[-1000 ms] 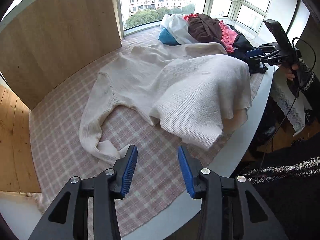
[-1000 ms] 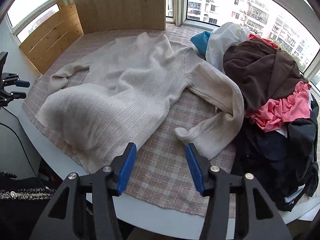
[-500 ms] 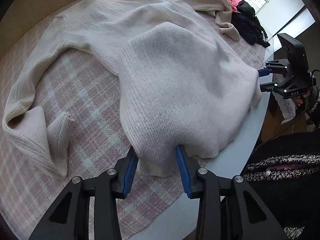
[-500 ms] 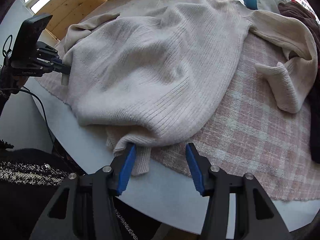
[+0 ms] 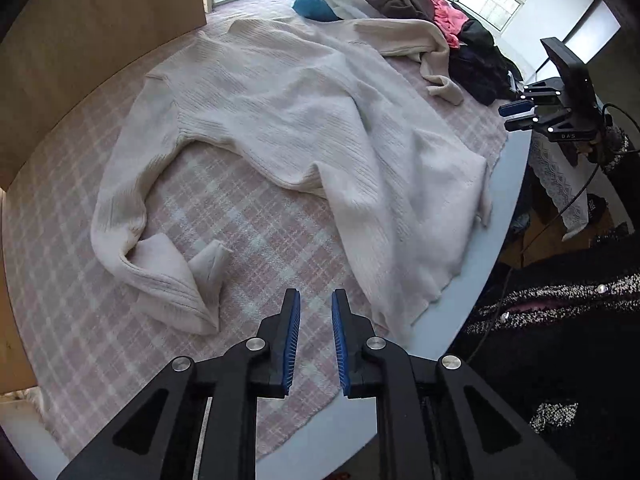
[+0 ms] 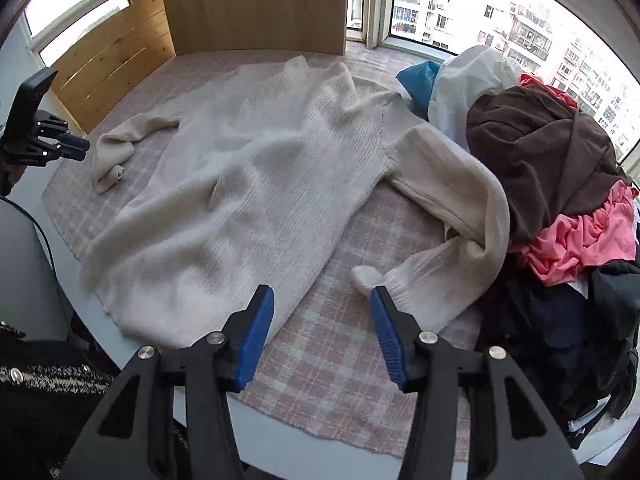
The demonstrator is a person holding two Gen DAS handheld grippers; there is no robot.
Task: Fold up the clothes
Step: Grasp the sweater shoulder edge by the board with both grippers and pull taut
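A cream knit sweater (image 5: pixel 304 120) lies spread face up on the pink plaid cloth (image 5: pixel 240 216), its hem at the table's near edge. My left gripper (image 5: pixel 314 308) hovers over bare cloth between the hem and the crumpled left sleeve cuff (image 5: pixel 172 280). Its blue pads stand a narrow gap apart with nothing between them. In the right wrist view the sweater (image 6: pixel 248 184) fills the middle. My right gripper (image 6: pixel 322 300) is wide open and empty above the cloth, between the hem and the right sleeve cuff (image 6: pixel 368 276). Each gripper also shows in the other view: the right gripper (image 5: pixel 516 116), the left gripper (image 6: pixel 74 148).
A pile of clothes (image 6: pixel 540 148) in brown, pink, white and dark cloth crowds the right side, touching the right sleeve. Wooden panels (image 6: pixel 256 0) and windows bound the far side. The pale table edge (image 5: pixel 460 308) curves near a person's dark tweed sleeve (image 5: pixel 560 320).
Both grippers were down at the bunched hem half a second ago. Now they are raised and drawn back, the sweater body lies flatter toward the edge, and the left jaws stand closer together.
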